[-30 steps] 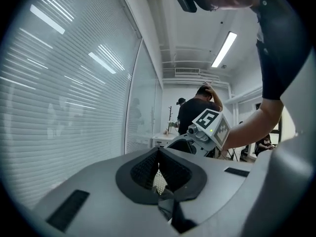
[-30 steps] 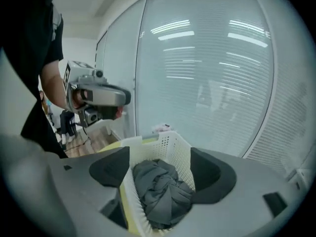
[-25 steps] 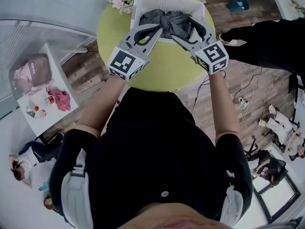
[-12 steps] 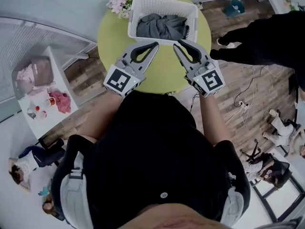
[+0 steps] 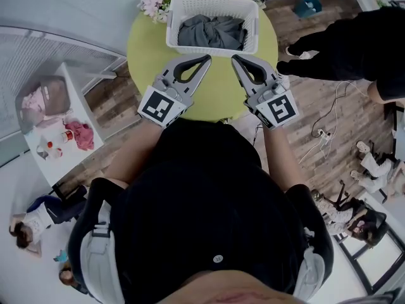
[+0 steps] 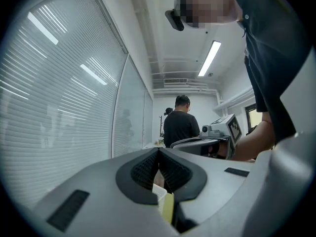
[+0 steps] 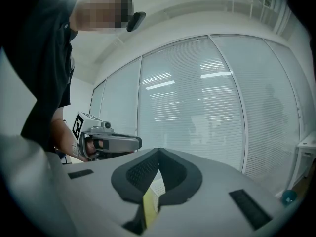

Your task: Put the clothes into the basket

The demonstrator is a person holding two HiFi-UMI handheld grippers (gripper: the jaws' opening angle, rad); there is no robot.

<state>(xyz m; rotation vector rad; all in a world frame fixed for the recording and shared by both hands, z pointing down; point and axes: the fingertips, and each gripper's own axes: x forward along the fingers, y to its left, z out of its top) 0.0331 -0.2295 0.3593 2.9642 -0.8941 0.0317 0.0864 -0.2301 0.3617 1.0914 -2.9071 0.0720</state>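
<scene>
Though short of basket rim [image 5: 212,50], L gripper [image 5: 206,59] closed, R gripper [image 5: 234,59] just closed, empty.

Perforated plastic basket [image 5: 202,51] — matt grey clothes [image 5: 212,31]

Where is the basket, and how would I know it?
Find the round yellow-green table. At its edge farthest from the person, beside the pink flowers, sits the basket. It is the only white thing with holey walls, and dark grey clothes are heaped inside.

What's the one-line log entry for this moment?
clothes: in basket | left gripper: shut, empty | right gripper: shut, empty | both: over table, outside basket
</scene>
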